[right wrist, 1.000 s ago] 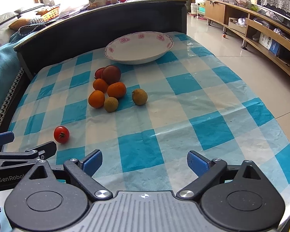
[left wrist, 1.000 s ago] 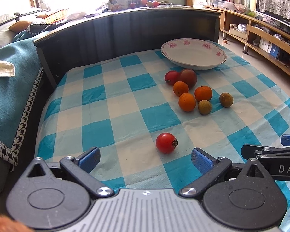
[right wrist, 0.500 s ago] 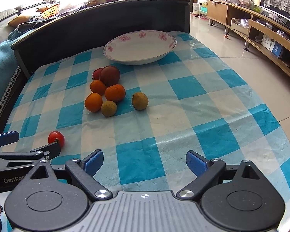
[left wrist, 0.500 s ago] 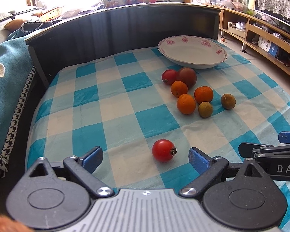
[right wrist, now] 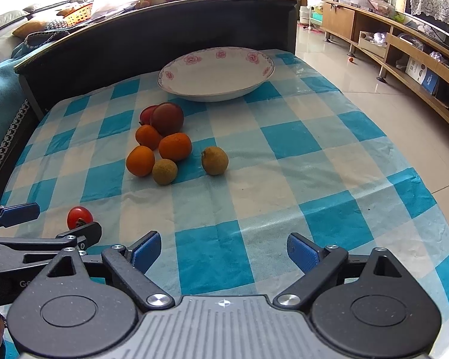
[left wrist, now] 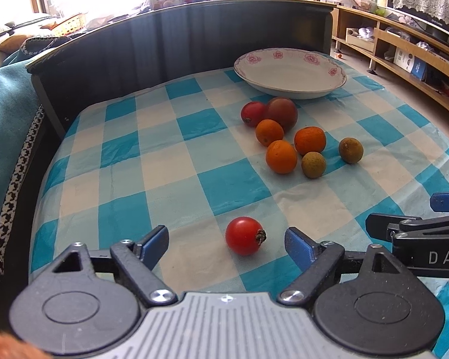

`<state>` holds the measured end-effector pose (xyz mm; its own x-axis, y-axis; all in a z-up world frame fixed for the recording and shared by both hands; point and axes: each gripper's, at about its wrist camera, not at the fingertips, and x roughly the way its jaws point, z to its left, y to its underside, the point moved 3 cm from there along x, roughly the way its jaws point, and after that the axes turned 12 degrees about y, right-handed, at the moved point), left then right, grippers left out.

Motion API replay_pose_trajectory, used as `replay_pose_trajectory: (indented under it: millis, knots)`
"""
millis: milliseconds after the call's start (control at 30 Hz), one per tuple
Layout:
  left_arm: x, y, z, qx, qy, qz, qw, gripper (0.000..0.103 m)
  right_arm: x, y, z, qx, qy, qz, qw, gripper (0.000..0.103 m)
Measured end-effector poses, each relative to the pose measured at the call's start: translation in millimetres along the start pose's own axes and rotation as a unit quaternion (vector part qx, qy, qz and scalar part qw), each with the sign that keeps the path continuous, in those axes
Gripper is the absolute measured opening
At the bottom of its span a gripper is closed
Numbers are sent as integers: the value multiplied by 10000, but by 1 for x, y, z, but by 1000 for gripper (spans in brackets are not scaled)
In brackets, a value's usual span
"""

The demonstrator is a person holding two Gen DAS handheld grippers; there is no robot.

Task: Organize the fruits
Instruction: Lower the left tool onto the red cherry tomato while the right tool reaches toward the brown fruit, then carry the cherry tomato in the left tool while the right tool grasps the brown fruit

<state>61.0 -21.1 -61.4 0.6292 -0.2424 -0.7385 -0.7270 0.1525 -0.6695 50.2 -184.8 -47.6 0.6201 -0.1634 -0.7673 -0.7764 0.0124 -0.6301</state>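
Left gripper (left wrist: 227, 243) spread wide, low over the checked cloth (left wrist: 170, 161), and the red tomato (left wrist: 244, 235) sits right between its blue pads (left wrist: 296, 245), untouched, nearer the right one. Right gripper (right wrist: 221, 251) also wide, nothing between its fingers, just bare cloth. Up the table, the fruit cluster: two red ones (left wrist: 281, 112) touching, three oranges (left wrist: 280, 156) bunched, a brown-green fruit (left wrist: 313, 164) tucked against them, another (left wrist: 350, 150) sitting slightly apart. Flowered bowl (left wrist: 290, 71) beyond the pile, no fruit in it, near the dark back panel (left wrist: 164, 51).
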Motion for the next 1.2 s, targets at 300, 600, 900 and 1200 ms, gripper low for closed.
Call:
replay_pose_trajectory:
  millis: [300,600,900,1200]
  knots:
    - [4,4,7,-26,60,42,10000,68,0,-1,-1,5,-14,-6,10000,87]
    - [4,1,4,-78,333,195,9992,46,-2,-11,-4,89,-209,89,9997,84]
    - [7,-10,5,-29,748,433,9963,37,1,-30,0,-281,-281,-108,9992,72]
    - [6,-42,4,231,1120,449,9924,37,22,-57,-5,-550,-367,-156,9977,58]
